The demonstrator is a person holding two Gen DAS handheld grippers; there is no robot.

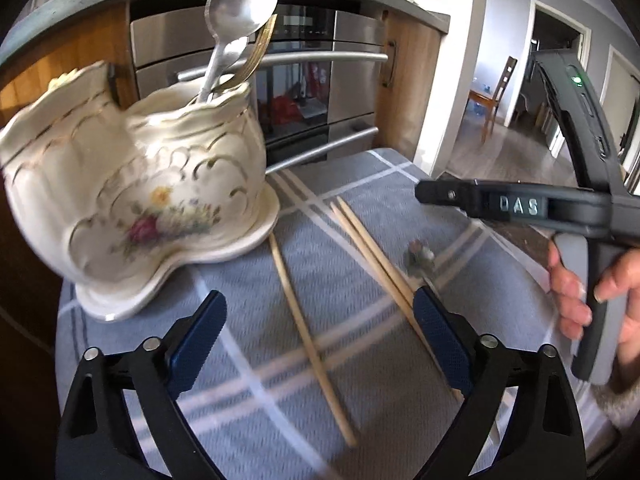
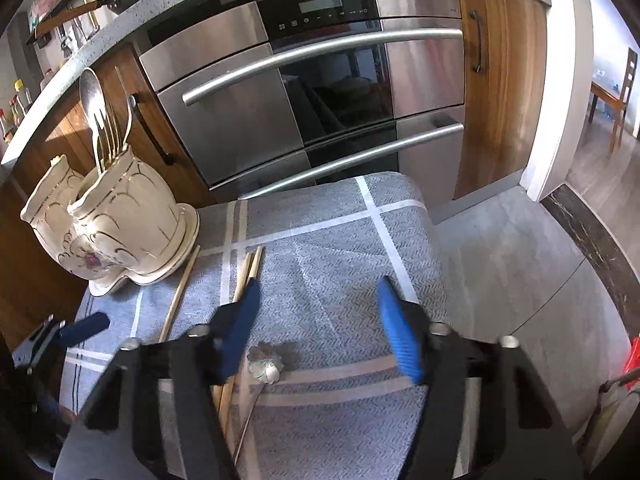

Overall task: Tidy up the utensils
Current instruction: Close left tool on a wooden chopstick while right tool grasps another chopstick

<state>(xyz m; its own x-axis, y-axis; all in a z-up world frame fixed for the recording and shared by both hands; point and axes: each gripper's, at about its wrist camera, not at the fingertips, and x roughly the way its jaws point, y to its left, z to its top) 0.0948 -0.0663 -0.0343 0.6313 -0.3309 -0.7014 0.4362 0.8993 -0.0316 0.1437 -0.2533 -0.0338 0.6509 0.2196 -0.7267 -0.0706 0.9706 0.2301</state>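
Both grippers empty right now. Left gripper (image 1: 320,328) has its jaws spread wide, nothing between the pads, hovering over the grey checked cloth (image 1: 360,184) with the loose chopsticks (image 1: 372,256) running under its right finger; the single chopstick (image 1: 304,320) lies just left of the pair, its far end touching or passing just under the holder's saucer, can't tell which. Right gripper (image 2: 318,324) is also wide open and holds nothing; it sits over the right half of the cloth, and in the left wrist view it shows from the side, well above the table. Ceramic utensil holder (image 1: 132,192) stands at the far left of the cloth on its own saucer, already loaded: big spoon (image 1: 244,4), a smaller spoon behind it, and gold forks (image 2: 107,136), all handle-down so the working ends stick up and are easy to grab later. Still on the cloth: the chopsticks plus a small metal flower-headed spoon or pick (image 2: 266,362), lying near the right gripper's left finger, handle pointing toward the near edge. My read: task is partly done, flat items remain. Open jaws on both sides suggest a pickup is being lined up, likeliest the chopstick pair by the left. Risk: thin sticks flat on cloth are awkward to pinch, and the pair may split or roll. Left view is motion-blurred, so exact contact between pad and chopsticks is unclear.
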